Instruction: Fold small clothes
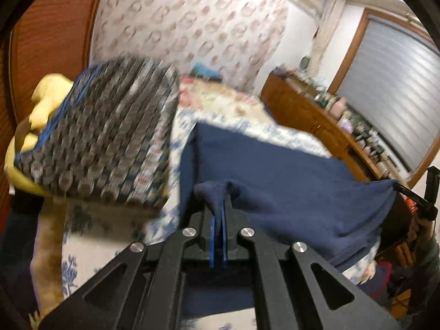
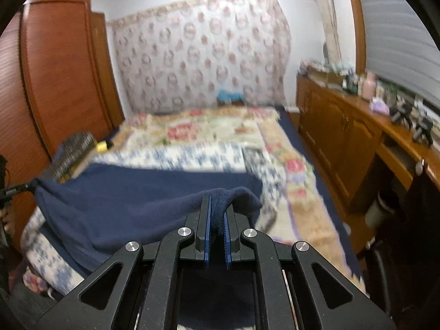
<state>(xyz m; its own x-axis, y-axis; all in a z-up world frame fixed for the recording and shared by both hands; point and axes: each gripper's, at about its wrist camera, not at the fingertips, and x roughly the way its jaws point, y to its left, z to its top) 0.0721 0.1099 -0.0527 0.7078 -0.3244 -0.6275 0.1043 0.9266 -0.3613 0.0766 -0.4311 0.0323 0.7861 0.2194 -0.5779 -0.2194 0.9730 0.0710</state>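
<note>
Left gripper [image 1: 219,203] jaws clamping bunched corner of navy garment [image 1: 288,176]. Garment hanging stretched above floral-quilted bed [image 2: 214,134], patterned cushion [image 1: 104,129] lying beside. Right gripper [image 2: 217,211] jaws gripping opposite corner.

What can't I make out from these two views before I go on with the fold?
- Navy garment: its type and lower edge; both views cut it off behind the claw bodies.
- Patterned item, left wrist view: motion blur hides what it is.
- Yellow thing behind it: mostly covered.
- Dresser clutter, right wrist view: too small and blurred.
- Left claw and right claw: how much cloth sits between the pads.
</note>
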